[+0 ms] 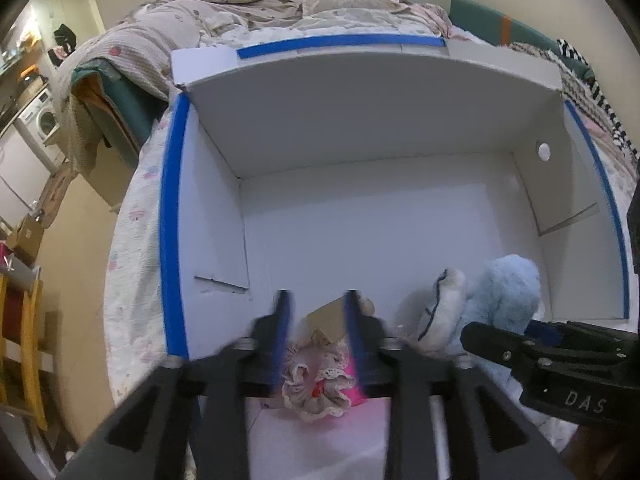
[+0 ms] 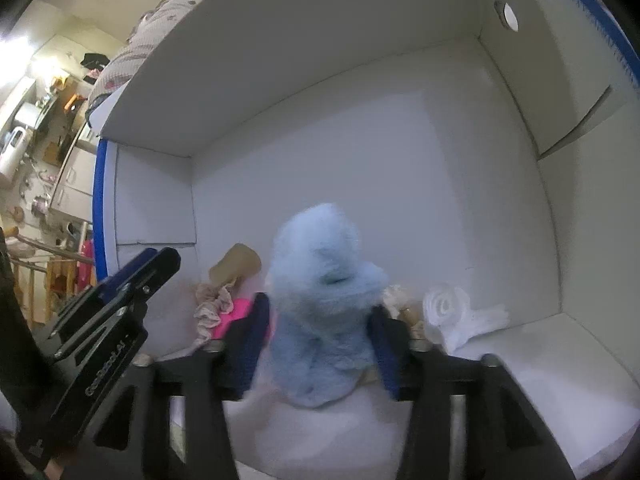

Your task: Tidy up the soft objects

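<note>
Fingers first, on your left gripper [image 1: 318,338]: they stand parted, with the frilly pink-and-lace toy [image 1: 320,384] lying low between them near their roots and its tan cardboard tag [image 1: 326,322] poking up toward the tips; the pads look clear of it, so you have let it go rather than pinched it. That toy lies just behind the fingertips, toward you, and its long axis runs roughly along the fingers. Moving rightward, your right gripper [image 2: 318,344] is also spread, its blue pads [image 2: 250,344] flanking the fluffy blue plush [image 2: 324,308], which stands upright between them with its long axis pointing away along the fingers; the fur brushes close to the pads, but I judge it released, not squeezed. Beyond the right finger lies a small white rolled cloth [image 2: 452,312], near the plush. Each hand is nearest its own toy, so any nudge deeper falls to that hand. All of this rests on the floor of the white box [image 1: 360,140], whose rim is edged in blue tape [image 1: 170,220] and whose far half stays bare. Around the box you have a bed with rumpled bedding [image 1: 240,12], and a cluttered room off to the left.
</note>
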